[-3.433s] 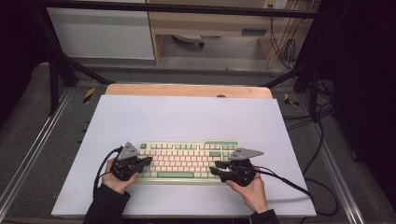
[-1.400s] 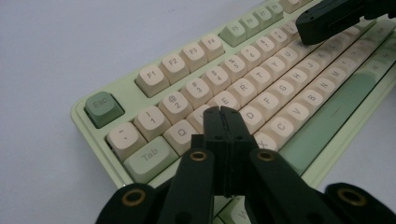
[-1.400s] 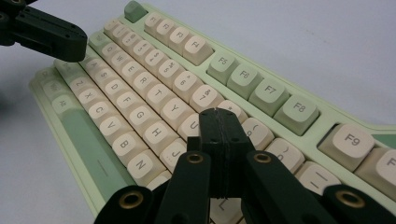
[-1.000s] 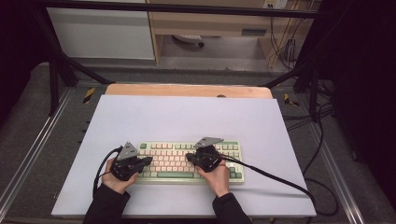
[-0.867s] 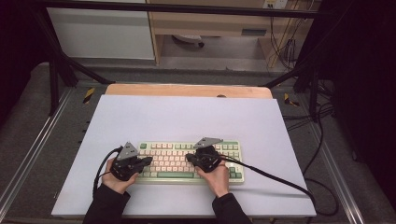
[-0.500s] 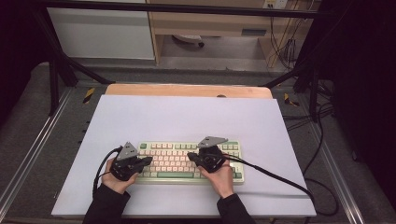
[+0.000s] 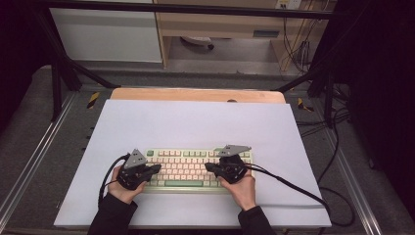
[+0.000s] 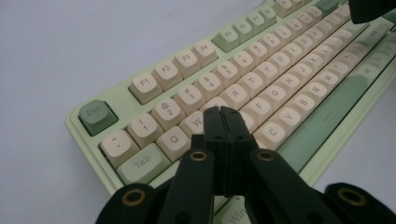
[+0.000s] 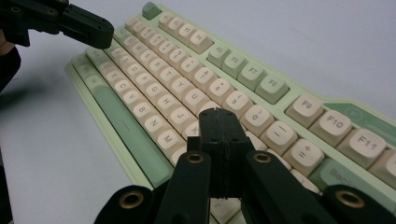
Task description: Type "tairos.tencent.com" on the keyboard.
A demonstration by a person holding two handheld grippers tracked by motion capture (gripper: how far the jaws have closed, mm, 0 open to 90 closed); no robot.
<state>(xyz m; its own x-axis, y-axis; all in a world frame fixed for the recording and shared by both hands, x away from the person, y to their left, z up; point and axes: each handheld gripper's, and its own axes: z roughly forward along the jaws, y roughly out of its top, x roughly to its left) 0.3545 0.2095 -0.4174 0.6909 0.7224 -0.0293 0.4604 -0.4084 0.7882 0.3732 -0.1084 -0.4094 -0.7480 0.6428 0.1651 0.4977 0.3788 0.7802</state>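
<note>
A pale green keyboard with cream keys lies on the near half of a white sheet covering the table. At the keyboard's left end the left gripper sits low with its jaws pressed tight together, nothing between them, its tip just above the W and E keys. At the keyboard's right part the right gripper is likewise closed tight on nothing, its tip over the keys just right of K, below the number row.
</note>
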